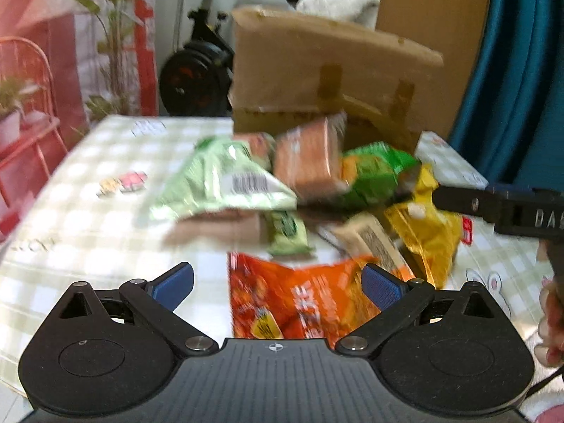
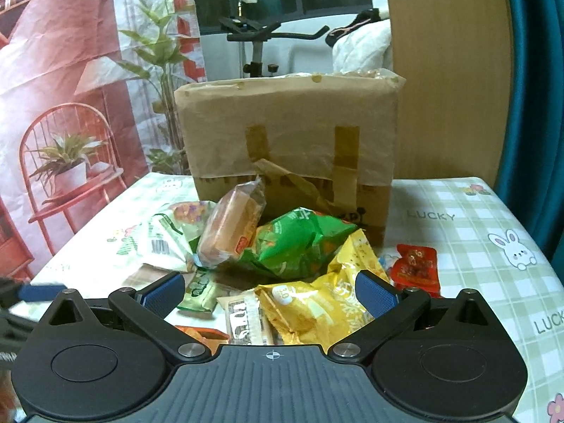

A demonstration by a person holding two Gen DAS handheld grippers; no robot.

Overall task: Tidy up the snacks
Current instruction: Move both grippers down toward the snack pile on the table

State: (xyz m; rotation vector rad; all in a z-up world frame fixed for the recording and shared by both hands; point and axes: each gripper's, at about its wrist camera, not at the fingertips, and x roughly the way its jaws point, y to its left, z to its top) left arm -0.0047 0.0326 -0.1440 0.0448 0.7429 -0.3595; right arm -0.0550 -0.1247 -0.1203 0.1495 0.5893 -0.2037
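A pile of snack packs lies on the checked tablecloth in front of a cardboard box (image 2: 289,141). In the left wrist view my left gripper (image 1: 278,287) is open, its jaws either side of an orange-red bag (image 1: 292,299), with a light green bag (image 1: 222,179), a bread pack (image 1: 310,158), a green bag (image 1: 373,169) and a yellow bag (image 1: 426,232) beyond. In the right wrist view my right gripper (image 2: 269,290) is open just above the yellow bag (image 2: 317,303), near the green bag (image 2: 299,243) and bread pack (image 2: 229,229). The right gripper's arm (image 1: 493,208) enters the left view.
A small red packet (image 2: 417,264) lies right of the pile. A small pink and yellow packet (image 1: 123,181) lies left of it. The box (image 1: 317,70) stands at the table's back. A curtain, a plant and an exercise bike stand behind the table.
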